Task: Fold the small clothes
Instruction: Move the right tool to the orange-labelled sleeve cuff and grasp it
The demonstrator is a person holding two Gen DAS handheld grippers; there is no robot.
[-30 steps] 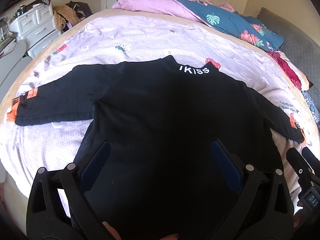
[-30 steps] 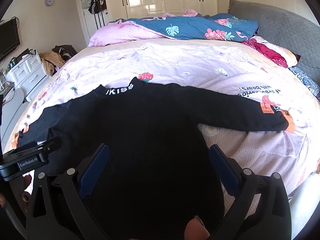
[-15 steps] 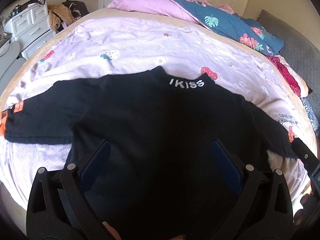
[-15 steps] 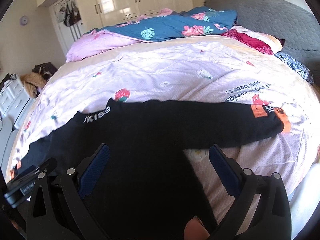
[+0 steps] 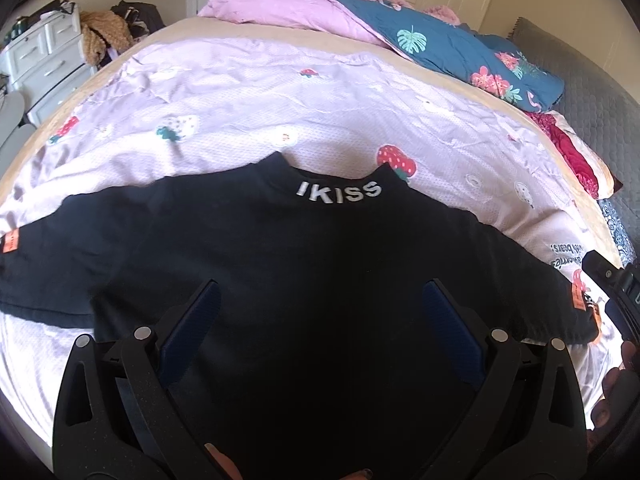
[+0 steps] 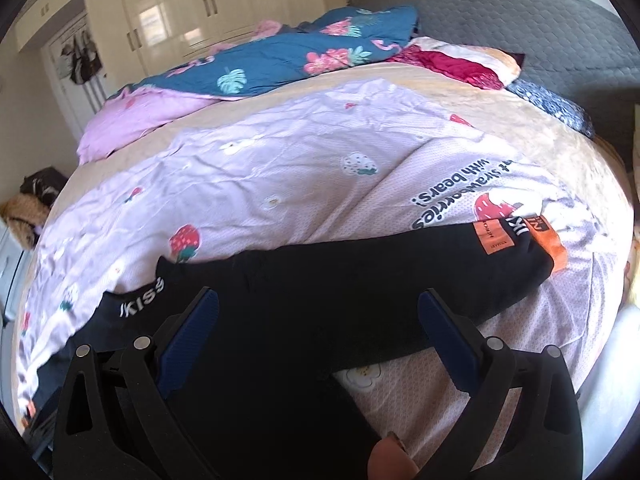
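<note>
Garment: the black sweater (image 5: 320,264) is lying flat on the bed (image 5: 304,96), collar away from you, both sleeves spread out.
Left hand-held gripper (image 5: 320,312): you are holding it wide open above the body of the sweater, gripping nothing.
Right hand-held gripper (image 6: 318,316): also wide open and empty, hovering near the right sleeve (image 6: 400,268).
Handling: it is looking soft, light and limp, so it will sag and wrinkle.
Where to hold: pinch the orange-tagged cuff (image 6: 520,240) or the shoulder seam, a thin edge.

A lilac strawberry sheet (image 5: 320,100) covers the bed; pink pillow (image 5: 288,12) and blue floral quilt (image 6: 280,60) lie at its far edge.
</note>
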